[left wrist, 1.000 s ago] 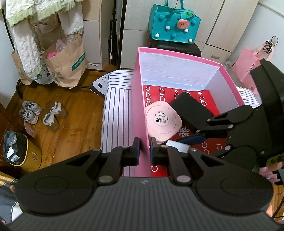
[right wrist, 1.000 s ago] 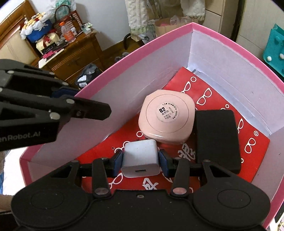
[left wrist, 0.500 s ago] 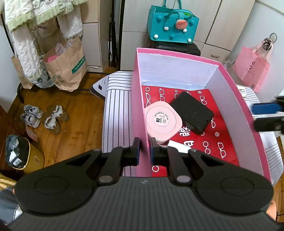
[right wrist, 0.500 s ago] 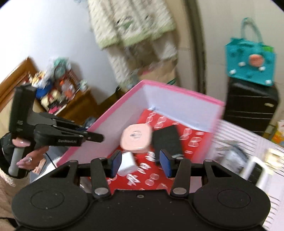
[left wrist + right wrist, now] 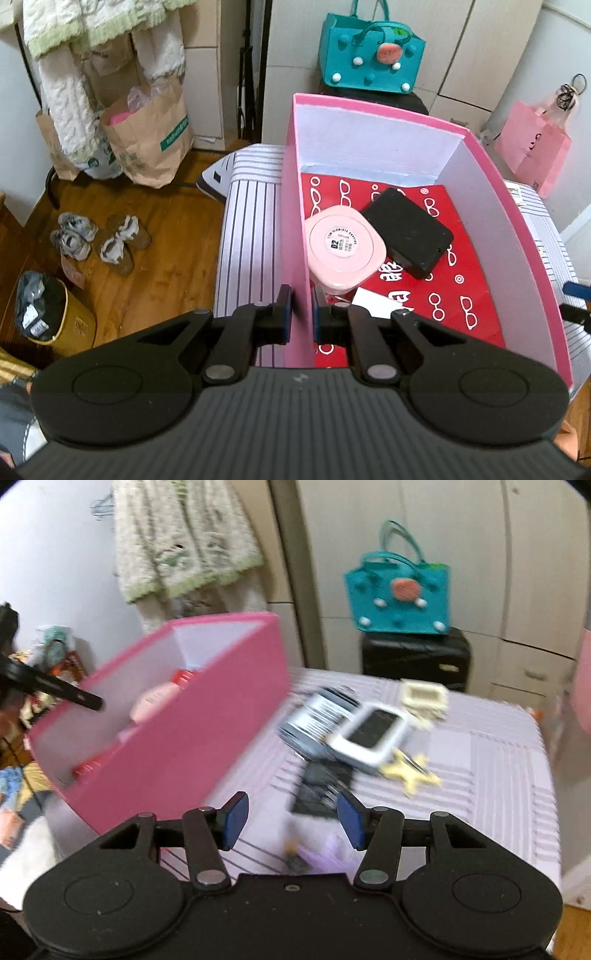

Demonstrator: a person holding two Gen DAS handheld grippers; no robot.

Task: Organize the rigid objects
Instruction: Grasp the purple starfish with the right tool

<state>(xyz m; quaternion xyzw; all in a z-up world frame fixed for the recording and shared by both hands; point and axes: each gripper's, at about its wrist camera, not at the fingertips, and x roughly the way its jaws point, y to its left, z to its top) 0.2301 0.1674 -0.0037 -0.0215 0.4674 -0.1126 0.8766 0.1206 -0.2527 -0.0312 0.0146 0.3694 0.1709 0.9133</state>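
Observation:
My left gripper (image 5: 301, 314) is shut on the left wall of the pink box (image 5: 293, 229). Inside the box lie a pink rounded case (image 5: 345, 245), a black flat case (image 5: 408, 230) and a white charger (image 5: 373, 302) on a red lining. My right gripper (image 5: 291, 821) is open and empty above the striped table, right of the pink box (image 5: 184, 746). Ahead of it lie a black flat item (image 5: 321, 784), a silver can (image 5: 314, 720), a white-framed device (image 5: 371, 734), a yellow star (image 5: 410, 773) and a cream clip (image 5: 423, 696). The right wrist view is blurred.
The box stands on a striped cloth table (image 5: 251, 229). A teal bag (image 5: 399, 594) sits on a black suitcase (image 5: 413, 657) behind the table. Paper bags (image 5: 147, 144), shoes (image 5: 99, 240) and a bin (image 5: 51, 314) are on the wooden floor at left. A pink bag (image 5: 535, 147) hangs at right.
My right gripper let go of the white charger in the box, opened, pulled out and swung right over the table. My left gripper kept its hold on the box wall.

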